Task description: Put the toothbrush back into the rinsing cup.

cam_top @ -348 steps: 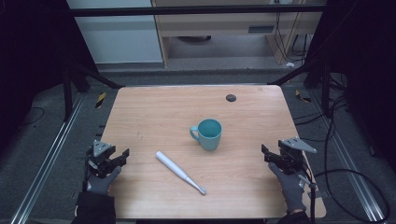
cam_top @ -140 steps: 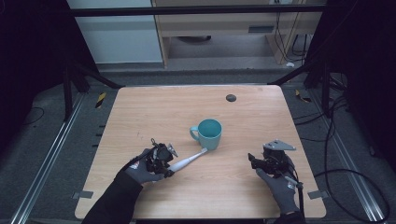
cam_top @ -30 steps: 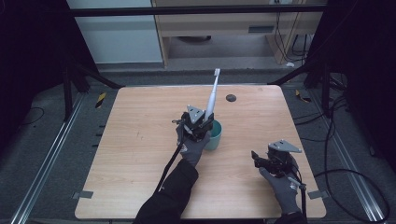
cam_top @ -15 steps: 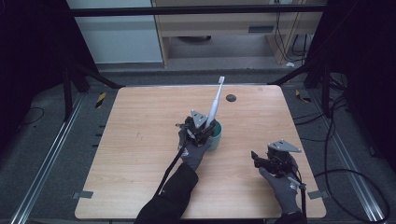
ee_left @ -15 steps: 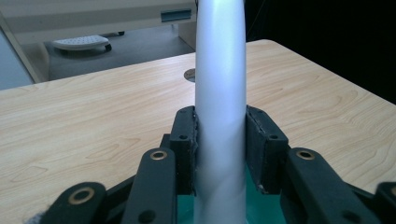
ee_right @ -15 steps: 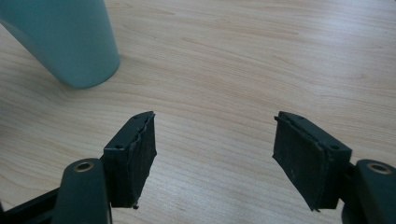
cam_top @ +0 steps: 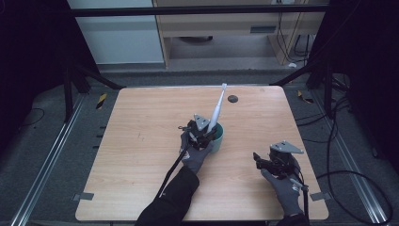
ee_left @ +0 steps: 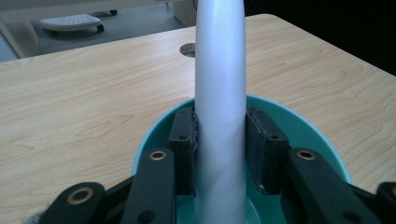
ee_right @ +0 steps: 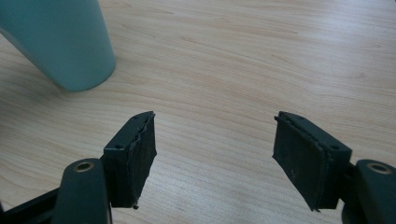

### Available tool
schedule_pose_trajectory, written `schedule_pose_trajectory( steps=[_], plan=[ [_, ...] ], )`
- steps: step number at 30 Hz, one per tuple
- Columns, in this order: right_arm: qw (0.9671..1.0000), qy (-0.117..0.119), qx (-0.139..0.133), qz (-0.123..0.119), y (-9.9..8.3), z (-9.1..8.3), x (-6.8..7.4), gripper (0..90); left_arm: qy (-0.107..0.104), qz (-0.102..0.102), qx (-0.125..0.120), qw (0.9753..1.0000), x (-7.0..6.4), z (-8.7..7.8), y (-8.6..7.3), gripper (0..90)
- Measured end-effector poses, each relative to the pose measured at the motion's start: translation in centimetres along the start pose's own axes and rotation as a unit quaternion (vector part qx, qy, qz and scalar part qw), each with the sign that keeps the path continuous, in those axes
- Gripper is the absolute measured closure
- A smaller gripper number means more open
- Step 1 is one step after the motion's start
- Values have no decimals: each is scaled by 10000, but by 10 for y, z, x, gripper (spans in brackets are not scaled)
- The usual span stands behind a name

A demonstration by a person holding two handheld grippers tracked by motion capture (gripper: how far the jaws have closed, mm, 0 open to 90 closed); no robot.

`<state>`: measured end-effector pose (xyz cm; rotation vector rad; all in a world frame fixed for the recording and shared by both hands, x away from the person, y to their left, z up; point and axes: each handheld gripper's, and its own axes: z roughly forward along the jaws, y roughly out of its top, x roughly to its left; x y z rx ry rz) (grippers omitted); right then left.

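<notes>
A teal mug point(cam_top: 217, 139) stands near the middle of the wooden table point(cam_top: 141, 132). My left gripper point(cam_top: 203, 133) is at the mug's near rim, shut on a white toothbrush point(cam_top: 217, 107). The toothbrush stands nearly upright, its handle end down inside the mug and its brush head up and tilted away. In the left gripper view the white toothbrush handle point(ee_left: 220, 93) is clamped between the two pads over the teal mug's rim point(ee_left: 299, 116). My right gripper point(cam_top: 258, 160) rests low at the table's near right, open and holding nothing. The mug's wall point(ee_right: 60, 42) shows at the upper left of the right gripper view.
A small dark round grommet point(cam_top: 232, 98) sits in the table near its far edge. Dark frame posts and cables flank the table on both sides. Bare wood lies left of the mug and between the mug and my right gripper.
My left gripper picked the toothbrush up off the table and carried it to the mug. In the last second it lowered slightly, the handle going into the mug. The right gripper stayed put.
</notes>
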<state>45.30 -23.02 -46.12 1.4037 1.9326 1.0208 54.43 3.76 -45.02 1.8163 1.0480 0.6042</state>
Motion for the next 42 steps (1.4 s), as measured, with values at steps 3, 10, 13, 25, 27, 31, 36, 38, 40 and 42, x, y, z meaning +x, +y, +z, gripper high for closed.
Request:
schedule_pose_trajectory(
  steps=[3, 10, 13, 25, 27, 31, 36, 38, 40, 42],
  plan=[
    [10000, 4, -4, 16, 0, 0, 0, 298, -6, 71, 57, 10000, -1, 1, -2, 647],
    [10000, 12, -23, 17, 0, -1, 0, 296, -123, 95, 56, 9999, -3, -3, -1, 551],
    [10000, -9, -33, 10, 0, -1, 0, 293, -181, 88, -19, 9998, -2, -11, 2, 533],
    [9997, -82, -134, 165, 1, -5, -3, 271, -873, 415, 146, 9952, 37, -82, 9, 438],
    [9997, -82, -118, 187, 0, -4, -3, 267, -805, 414, 175, 9957, 47, -92, 7, 423],
    [9997, -72, -101, 187, 0, -5, -3, 260, -825, 309, 261, 9958, 66, -110, -1, 406],
    [9996, -78, -99, 245, 0, -5, -4, 246, -696, 186, 314, 9969, 88, -132, -19, 393],
    [9996, -88, -97, 246, -1, -5, -4, 241, -622, 177, 347, 9973, 95, -139, -27, 387],
    [9997, -108, -106, 214, -1, -5, -4, 238, -530, 154, 430, 9975, 104, -145, -37, 382],
    [9996, -117, -120, 206, -1, -5, -5, 233, -418, 98, 455, 9980, 113, -152, -47, 380]
  ],
)
